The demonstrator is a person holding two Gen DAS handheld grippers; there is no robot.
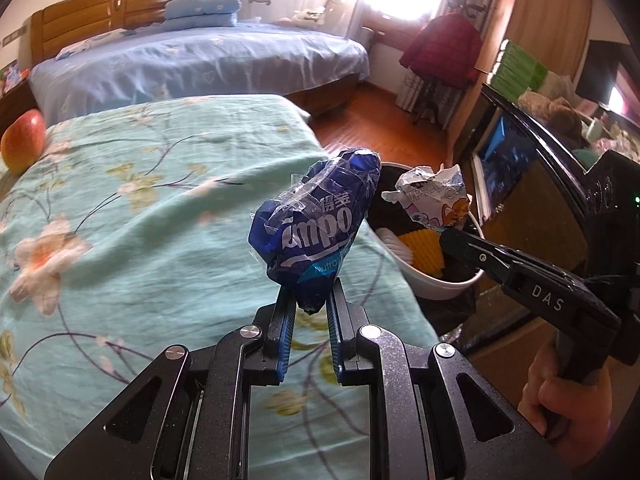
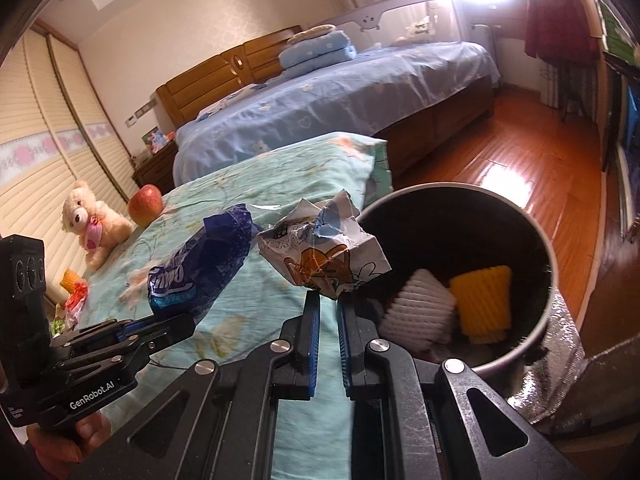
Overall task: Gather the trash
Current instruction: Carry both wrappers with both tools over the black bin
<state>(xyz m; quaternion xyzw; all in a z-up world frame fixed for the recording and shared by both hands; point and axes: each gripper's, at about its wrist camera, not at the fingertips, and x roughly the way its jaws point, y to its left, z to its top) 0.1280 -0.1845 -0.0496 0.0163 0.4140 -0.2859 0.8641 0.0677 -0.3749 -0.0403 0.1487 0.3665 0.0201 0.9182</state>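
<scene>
My left gripper (image 1: pixel 310 300) is shut on a crumpled blue tissue wrapper (image 1: pixel 316 224) and holds it above the edge of the green floral bed. The wrapper also shows in the right wrist view (image 2: pixel 200 272), with the left gripper (image 2: pixel 160 326) under it. My right gripper (image 2: pixel 329 300) is shut on a crumpled white cartoon wrapper (image 2: pixel 324 256), held beside the rim of a round trash bin (image 2: pixel 536 236). In the left wrist view the right gripper (image 1: pixel 452 236) holds that wrapper (image 1: pixel 432 200) over the bin (image 1: pixel 440 284). The bin holds a white foam net (image 2: pixel 416 312) and a yellow one (image 2: pixel 484 304).
An apple (image 2: pixel 145 204), a teddy bear (image 2: pixel 92 220) and small red and yellow items (image 2: pixel 74 292) lie on the green floral bedspread (image 1: pixel 140 220). A blue bed (image 2: pixel 340 100) stands beyond. Wooden floor (image 2: pixel 500 160) lies past the bin. A TV cabinet (image 1: pixel 504 168) stands to the right.
</scene>
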